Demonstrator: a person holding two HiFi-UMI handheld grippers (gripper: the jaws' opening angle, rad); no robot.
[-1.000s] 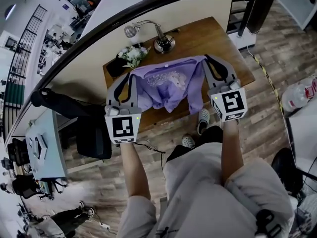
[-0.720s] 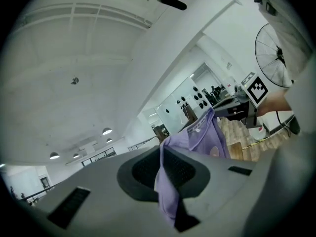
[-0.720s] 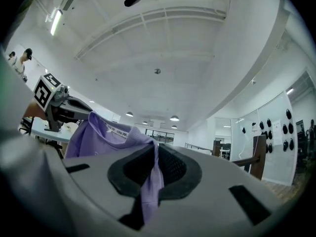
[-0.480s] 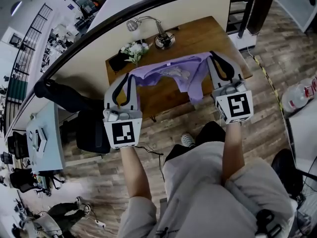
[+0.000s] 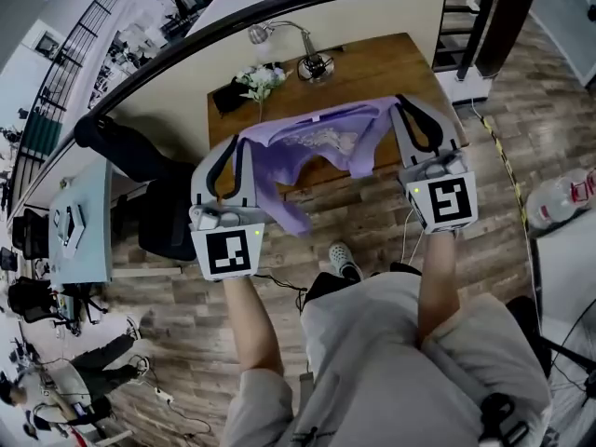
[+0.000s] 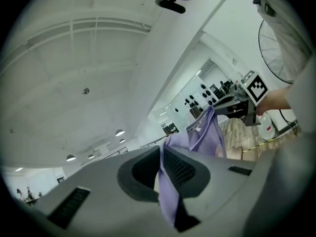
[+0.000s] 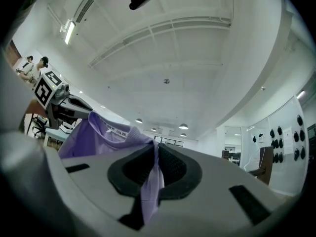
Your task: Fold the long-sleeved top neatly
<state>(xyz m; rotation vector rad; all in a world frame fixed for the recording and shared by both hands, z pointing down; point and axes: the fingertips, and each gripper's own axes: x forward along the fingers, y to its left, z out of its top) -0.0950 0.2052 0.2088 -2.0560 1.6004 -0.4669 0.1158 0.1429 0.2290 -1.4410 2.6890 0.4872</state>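
A lilac long-sleeved top (image 5: 317, 142) hangs stretched in the air between my two grippers, above the near edge of the wooden table (image 5: 372, 68). My left gripper (image 5: 240, 140) is shut on one shoulder of the top (image 6: 170, 181), cloth pinched between its dark pads. My right gripper (image 5: 399, 102) is shut on the other shoulder, where the top (image 7: 150, 181) passes through its jaws. One sleeve dangles under the left side, down to about (image 5: 296, 222). The collar with its label faces up between the grippers.
At the table's far edge stand a chrome desk lamp (image 5: 312, 59) and a bunch of white flowers (image 5: 261, 79) beside a black object. A black office chair (image 5: 140, 175) sits left of the table. A cable (image 5: 279, 282) trails on the wooden floor.
Both grippers have lifted the top off the table and drawn it toward me. It now hangs free in the air, and a sleeve has dropped down on the left.
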